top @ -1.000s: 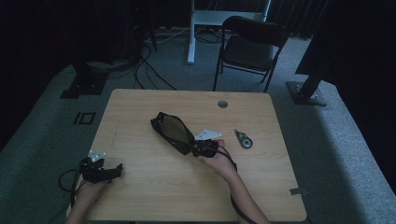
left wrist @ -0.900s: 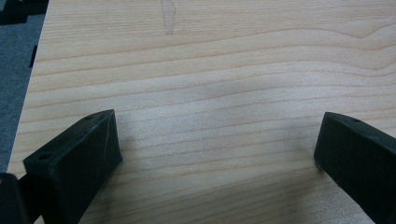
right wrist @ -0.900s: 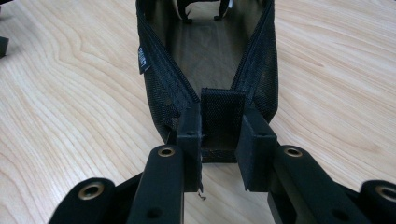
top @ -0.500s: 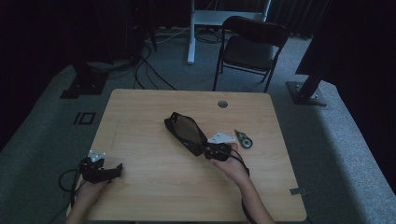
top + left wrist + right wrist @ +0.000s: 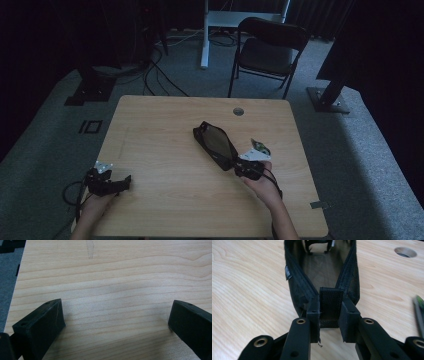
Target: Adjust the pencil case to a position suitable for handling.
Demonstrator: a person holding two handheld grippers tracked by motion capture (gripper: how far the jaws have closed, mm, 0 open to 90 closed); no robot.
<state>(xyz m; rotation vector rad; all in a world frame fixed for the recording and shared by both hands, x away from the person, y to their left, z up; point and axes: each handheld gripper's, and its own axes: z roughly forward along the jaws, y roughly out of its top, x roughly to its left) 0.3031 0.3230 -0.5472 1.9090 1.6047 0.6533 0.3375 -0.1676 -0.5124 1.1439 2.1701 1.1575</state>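
My right gripper (image 5: 329, 325) pinches the fabric end tab of the open black mesh zip pouch (image 5: 216, 144), right of the wooden counter's (image 5: 165, 130) middle, steering it. My left gripper (image 5: 115, 322) rests near-left, fingers spread, empty.

I see a light wooden table (image 5: 165, 150) with 1 round cable hole (image 5: 238, 111) near its far edge. A black mesh pouch (image 5: 216, 143) lies open on it, right of centre, with a small green-and-white item (image 5: 260, 146) just beside it.
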